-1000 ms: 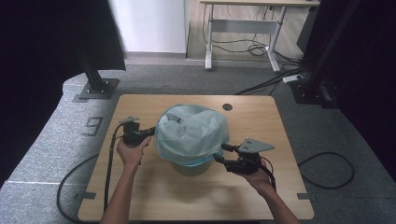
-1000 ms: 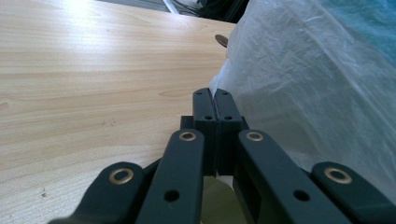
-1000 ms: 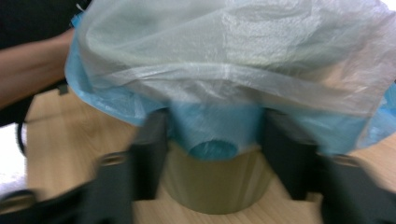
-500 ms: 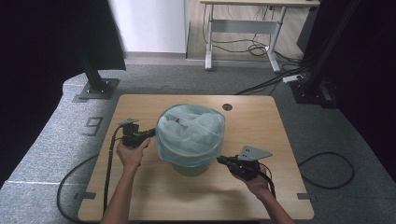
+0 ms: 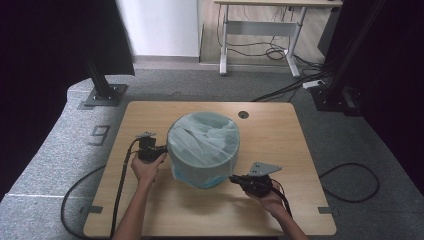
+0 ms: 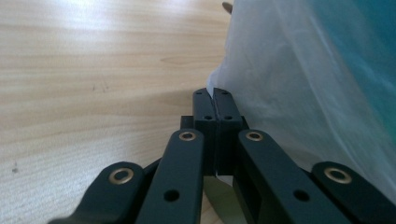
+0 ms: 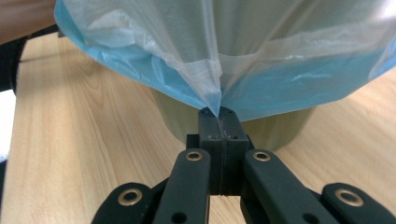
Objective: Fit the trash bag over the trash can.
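Blue bag [image 5: 204, 150] btwn tools, left tool [image 5: 161, 152] & right tool [image 5: 234, 178] clamped on its hem

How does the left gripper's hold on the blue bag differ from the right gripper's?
The left gripper pinches the blue bag partway up the bin's side; the right gripper pinches it at the hem, low near the table. The left carries no grey plate; the right does. Both are shut on the film.

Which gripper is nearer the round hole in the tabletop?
Left, only slightly. The left gripper pinches the bag beside the bin; the right gripper pinches its hem nearer the person, farther from the hole.
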The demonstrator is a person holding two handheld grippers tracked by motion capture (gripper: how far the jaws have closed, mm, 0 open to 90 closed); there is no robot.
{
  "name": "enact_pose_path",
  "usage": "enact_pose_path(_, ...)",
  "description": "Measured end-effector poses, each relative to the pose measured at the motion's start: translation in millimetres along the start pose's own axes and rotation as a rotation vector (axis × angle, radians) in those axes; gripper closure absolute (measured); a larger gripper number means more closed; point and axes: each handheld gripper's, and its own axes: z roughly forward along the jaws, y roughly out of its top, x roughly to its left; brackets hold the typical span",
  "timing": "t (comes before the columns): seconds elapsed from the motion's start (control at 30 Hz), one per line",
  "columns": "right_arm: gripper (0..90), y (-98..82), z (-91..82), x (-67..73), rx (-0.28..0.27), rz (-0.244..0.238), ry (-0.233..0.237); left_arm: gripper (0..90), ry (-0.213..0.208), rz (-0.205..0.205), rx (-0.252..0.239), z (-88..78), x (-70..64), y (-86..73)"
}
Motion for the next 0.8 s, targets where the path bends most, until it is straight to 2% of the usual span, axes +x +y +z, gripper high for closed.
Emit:
enact_pose_path(0.13,89.1,-8.4,1.8,-6.8,0.011,0.035,-0.019,90.0,0.023,0.005,0.024,2.7,1.9,-3.0)
enact_pose_path(0.33,89.1,-14.5,3.7,-16.1,0.048,0.060,-0.078,90.0,0.020,-0.001,0.036,7.8,2.3,-5.4)
enact_pose_path(0.43,89.1,-19.1,3.6,-22.9,0.067,0.087,-0.108,90.0,0.022,-0.005,0.052,11.3,3.7,-8.1)
enact_pose_path(0.67,89.0,-21.5,-0.5,-29.1,0.049,0.119,-0.145,89.9,0.030,-0.018,0.063,11.0,7.8,-12.6)
enact_pose_path(0.8,88.8,-22.7,-0.4,-32.0,0.040,0.134,-0.159,87.2,0.035,-0.008,0.060,7.8,7.1,-12.7)
